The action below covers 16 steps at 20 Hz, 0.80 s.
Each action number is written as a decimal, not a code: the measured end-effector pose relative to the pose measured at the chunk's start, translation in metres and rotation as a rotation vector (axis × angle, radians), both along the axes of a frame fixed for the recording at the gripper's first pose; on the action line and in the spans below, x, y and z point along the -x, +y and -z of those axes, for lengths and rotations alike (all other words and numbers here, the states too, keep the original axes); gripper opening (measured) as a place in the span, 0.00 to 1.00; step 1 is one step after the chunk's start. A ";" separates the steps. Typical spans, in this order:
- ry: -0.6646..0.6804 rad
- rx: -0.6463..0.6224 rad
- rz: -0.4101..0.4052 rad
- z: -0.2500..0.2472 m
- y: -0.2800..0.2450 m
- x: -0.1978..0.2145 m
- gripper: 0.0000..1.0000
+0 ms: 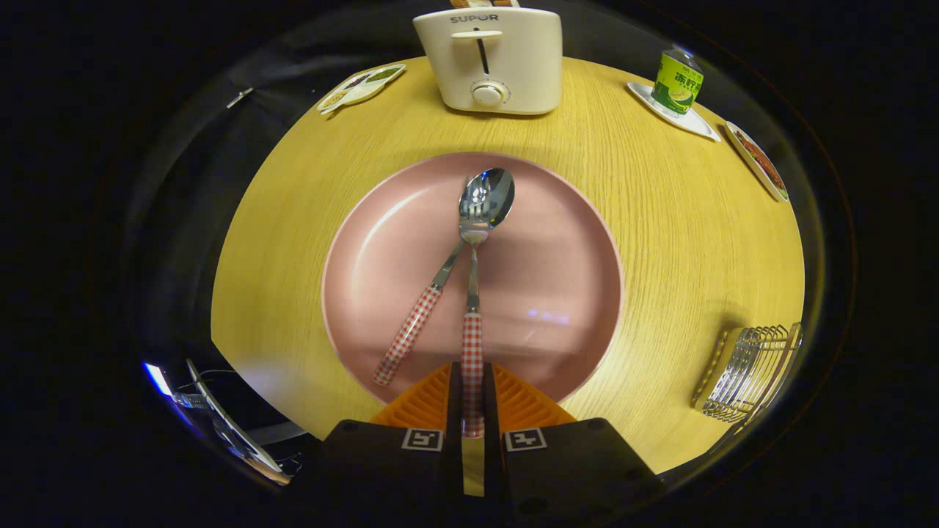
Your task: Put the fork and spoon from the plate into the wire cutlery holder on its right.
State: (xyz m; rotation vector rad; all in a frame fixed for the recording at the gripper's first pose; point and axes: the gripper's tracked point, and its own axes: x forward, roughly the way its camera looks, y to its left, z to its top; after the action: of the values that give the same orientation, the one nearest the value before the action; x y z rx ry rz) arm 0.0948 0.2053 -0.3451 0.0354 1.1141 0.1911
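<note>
While the checked handle is flanked closely by both fingers, the grasp on one piece of cutlery is judged to be the step in hand. Going from left to right: on the pink plate [557,242] the fork [418,323] is laid aslant, its checked handle reaching toward the near left rim and its tines resting over the bowl of the spoon [475,293], whose handle runs straight back to the tongs [473,411]. The tongs are nearly closed, with only a narrow gap in which the end of the spoon handle sits; whether both fingers already press on it cannot be told for certain. Well apart to the right, near the counter [660,220] edge, the wire cutlery holder [748,374] is seen.

To do this step well, the squeeze should be completed squarely on the handle, not at its very tip, so that the spoon is not levered out of line when raised. Because the fork's tines lie on the spoon bowl, the spoon should be lifted slowly and drawn back a little toward the near side, so that the fork is slid off gently and not flicked from the plate. The handle should be kept level until the plate rim is cleared, after which the spoon can be carried right toward the holder.
</note>
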 end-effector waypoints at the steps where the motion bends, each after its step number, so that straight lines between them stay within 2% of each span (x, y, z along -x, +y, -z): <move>1: 0.014 -0.011 0.013 -0.002 -0.003 0.002 0.16; 4: 0.020 -0.067 0.035 -0.018 -0.007 0.003 0.11; 10: -0.001 -0.155 -0.042 -0.069 -0.031 0.034 0.12; 16: -0.005 -0.120 -0.104 -0.113 -0.110 0.081 0.11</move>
State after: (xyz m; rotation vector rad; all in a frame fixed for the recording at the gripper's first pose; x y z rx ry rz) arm 0.0134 0.0955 -0.2325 0.0837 1.0996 0.3511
